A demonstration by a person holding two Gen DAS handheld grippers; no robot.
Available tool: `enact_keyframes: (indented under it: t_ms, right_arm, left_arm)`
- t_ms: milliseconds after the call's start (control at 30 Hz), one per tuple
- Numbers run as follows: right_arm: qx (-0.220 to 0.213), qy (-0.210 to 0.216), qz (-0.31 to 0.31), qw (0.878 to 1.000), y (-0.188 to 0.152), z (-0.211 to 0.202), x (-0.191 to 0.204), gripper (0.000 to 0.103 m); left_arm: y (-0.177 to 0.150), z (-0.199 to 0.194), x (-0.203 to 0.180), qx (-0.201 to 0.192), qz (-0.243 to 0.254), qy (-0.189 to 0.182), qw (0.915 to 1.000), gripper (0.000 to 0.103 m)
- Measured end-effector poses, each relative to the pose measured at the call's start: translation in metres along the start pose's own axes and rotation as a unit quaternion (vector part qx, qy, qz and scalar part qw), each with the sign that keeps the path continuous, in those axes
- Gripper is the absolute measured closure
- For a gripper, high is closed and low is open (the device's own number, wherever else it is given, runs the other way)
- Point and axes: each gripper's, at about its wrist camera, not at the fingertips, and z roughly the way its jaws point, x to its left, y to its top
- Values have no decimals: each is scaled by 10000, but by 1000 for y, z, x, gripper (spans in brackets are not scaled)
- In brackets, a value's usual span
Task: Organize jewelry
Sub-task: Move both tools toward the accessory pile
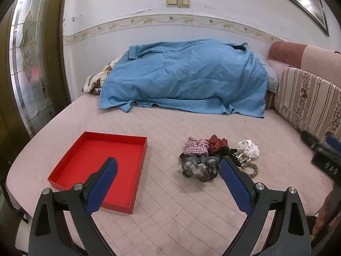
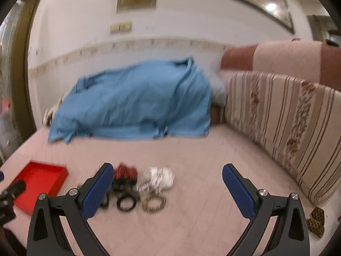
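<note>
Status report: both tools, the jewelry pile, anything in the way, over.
Left tool open, empty. Right tool open, empty. Pile untouched on bed, right of empty red tray. Nothing in the way.

Cloth and card, as I see it
Matt red tray (image 1: 136, 149), fabric scrunchies (image 1: 200, 166), quilted cloth mattress (image 1: 170, 213), crumpled blue sheet (image 1: 183, 79).

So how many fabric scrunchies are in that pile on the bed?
4 visible: checked pink, red dotted, white and grey nearest. A dark one may hide underneath.
</note>
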Motion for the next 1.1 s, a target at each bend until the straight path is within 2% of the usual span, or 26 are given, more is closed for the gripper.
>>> enact_keyframes:
  t_ms: [100,200,300,500,567,733,900,1100]
  right_arm:
    - [180,148,149,9996,-5,3,-1,0]
    - [178,57,217,9996,-8,2,-3,0]
    - [84,-102,310,9994,-7,-1,-10,0]
    - [-390,-254,728,9963,-9,-10,-26,0]
    - [-227,-94,751,9969,-11,1,-26,0]
    - [715,169,477,9962,-33,42,-14,0]
    - [979,161,278,9947,-45,58,-7,0]
    - [1391,146,340,9896,-54,71,-11,0]
  left_arm:
    - [0,-3,-2,-6,59,-55,10000,6]
    - [0,-5,-5,-24,98,-77,9999,7]
    - [0,-4,-6,-20,106,-62,9999,7]
    - [-2,4,-5,100,5,-29,9999,7]
    - [-2,11,-4,182,-16,2,9998,7]
    - [-9,33,-7,552,47,22,9985,7]
    - [-14,53,-8,843,49,49,9964,7]
    - [-23,67,-9,1069,3,3,9943,7]
